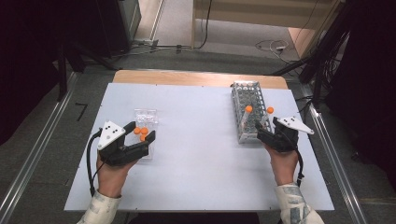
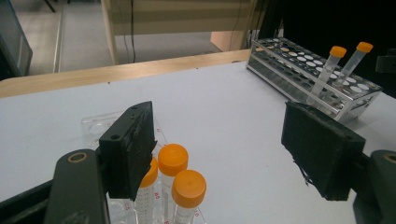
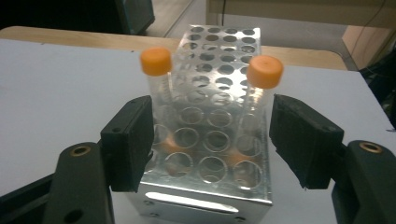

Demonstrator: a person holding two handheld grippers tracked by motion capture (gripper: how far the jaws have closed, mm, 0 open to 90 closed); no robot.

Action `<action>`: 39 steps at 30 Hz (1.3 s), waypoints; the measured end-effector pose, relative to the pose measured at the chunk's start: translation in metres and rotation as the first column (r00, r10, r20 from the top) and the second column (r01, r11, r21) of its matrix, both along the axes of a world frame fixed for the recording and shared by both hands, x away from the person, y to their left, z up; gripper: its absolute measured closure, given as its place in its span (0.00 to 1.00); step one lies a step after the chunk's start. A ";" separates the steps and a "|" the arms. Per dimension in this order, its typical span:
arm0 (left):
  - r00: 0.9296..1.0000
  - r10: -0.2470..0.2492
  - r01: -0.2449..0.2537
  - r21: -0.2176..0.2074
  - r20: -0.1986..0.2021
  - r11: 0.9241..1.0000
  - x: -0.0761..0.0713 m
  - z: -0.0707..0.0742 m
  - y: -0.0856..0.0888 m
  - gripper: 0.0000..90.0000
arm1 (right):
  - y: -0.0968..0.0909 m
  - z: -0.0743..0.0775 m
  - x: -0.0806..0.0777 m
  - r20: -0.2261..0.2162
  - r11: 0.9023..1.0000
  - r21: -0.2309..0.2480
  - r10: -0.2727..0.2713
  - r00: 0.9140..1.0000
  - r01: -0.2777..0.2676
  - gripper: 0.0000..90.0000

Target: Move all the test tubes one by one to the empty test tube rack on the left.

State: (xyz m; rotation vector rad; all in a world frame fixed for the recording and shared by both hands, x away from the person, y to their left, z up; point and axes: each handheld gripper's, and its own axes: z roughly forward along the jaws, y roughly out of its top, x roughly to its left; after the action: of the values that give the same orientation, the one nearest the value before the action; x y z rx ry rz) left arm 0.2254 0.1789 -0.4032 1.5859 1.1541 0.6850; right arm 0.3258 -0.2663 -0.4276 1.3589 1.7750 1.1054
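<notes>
At the left of the white table [image 1: 196,154], the left gripper [image 1: 140,131] hangs over a clear plastic tray [image 1: 145,116] where three orange-capped tubes [image 2: 180,184] stand upright in a tight cluster. Its jaws stand well apart and hold nothing — in the left gripper view one jaw sits just beside the nearest tube's cap, perhaps brushing it, while the other is well off to the side over bare table.

Across the table, a metal rack [image 1: 246,102] full of round holes stands near the right edge, with two more orange-capped tubes [image 3: 161,79] leaning in its near rows. The right gripper [image 1: 265,132] is at the rack's near end, its jaws wide and gripping nothing — in the right gripper view they flank the rack's front corners, the two tubes rising between and beyond them, untouched.
</notes>
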 end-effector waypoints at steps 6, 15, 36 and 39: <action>1.000 -0.001 0.001 0.003 0.001 1.000 0.000 0.000 -0.001 0.28 | -0.008 -0.009 0.018 -0.017 0.999 -0.008 -0.046 0.999 0.046 0.36; 1.000 0.002 -0.002 -0.003 0.002 1.000 0.001 0.000 -0.001 0.26 | -0.009 -0.020 0.035 -0.008 0.998 -0.022 -0.053 0.999 0.053 0.53; 1.000 0.000 0.000 -0.003 -0.002 1.000 0.001 -0.001 -0.001 0.26 | -0.011 -0.025 0.050 -0.002 0.998 0.003 -0.069 0.998 0.069 0.79; 1.000 0.004 -0.004 -0.003 -0.002 1.000 0.001 -0.001 -0.001 0.26 | -0.012 -0.019 0.047 0.015 0.998 0.008 -0.069 0.997 0.069 0.79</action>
State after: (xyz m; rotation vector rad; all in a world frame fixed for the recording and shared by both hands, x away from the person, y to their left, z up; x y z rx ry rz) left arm 0.2268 0.1775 -0.4045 1.5824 1.1596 0.6836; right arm 0.3733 -0.2780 -0.4468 1.4019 1.7014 1.0838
